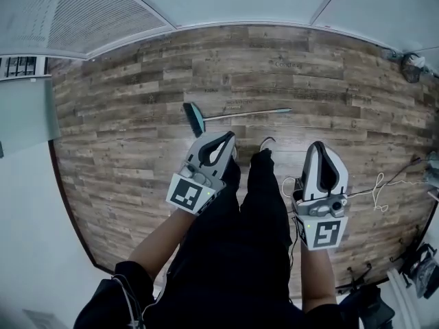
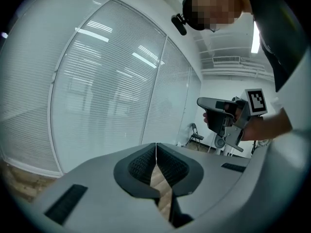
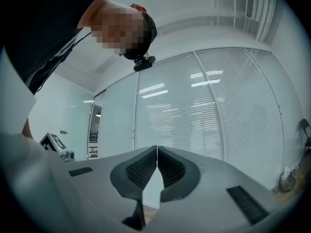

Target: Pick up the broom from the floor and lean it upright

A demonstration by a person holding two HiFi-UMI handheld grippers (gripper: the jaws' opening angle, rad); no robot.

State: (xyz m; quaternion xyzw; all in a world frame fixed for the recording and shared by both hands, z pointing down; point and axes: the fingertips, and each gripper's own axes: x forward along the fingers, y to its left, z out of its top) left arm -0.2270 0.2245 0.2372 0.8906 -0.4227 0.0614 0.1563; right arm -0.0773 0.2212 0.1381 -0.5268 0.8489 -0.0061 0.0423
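Observation:
The broom [image 1: 206, 117] lies flat on the wooden floor in the head view, its dark teal head at the left and its thin pale handle running right. My left gripper [image 1: 223, 140] hovers just below the broom head, shut and holding nothing. My right gripper [image 1: 321, 149] is further right, also shut and empty. In the left gripper view my left gripper [image 2: 156, 147] points at a glass wall with blinds, and the right gripper [image 2: 224, 120] shows beside it. The right gripper view has my right gripper [image 3: 157, 150] facing the same blinds. The broom is hidden in both gripper views.
A glass partition with blinds [image 1: 75, 16] runs along the far side of the floor. White cables [image 1: 384, 184] trail across the boards at the right. A black chair base [image 1: 360, 279] and dark gear stand at the lower right. A folding chair [image 2: 195, 134] stands far off.

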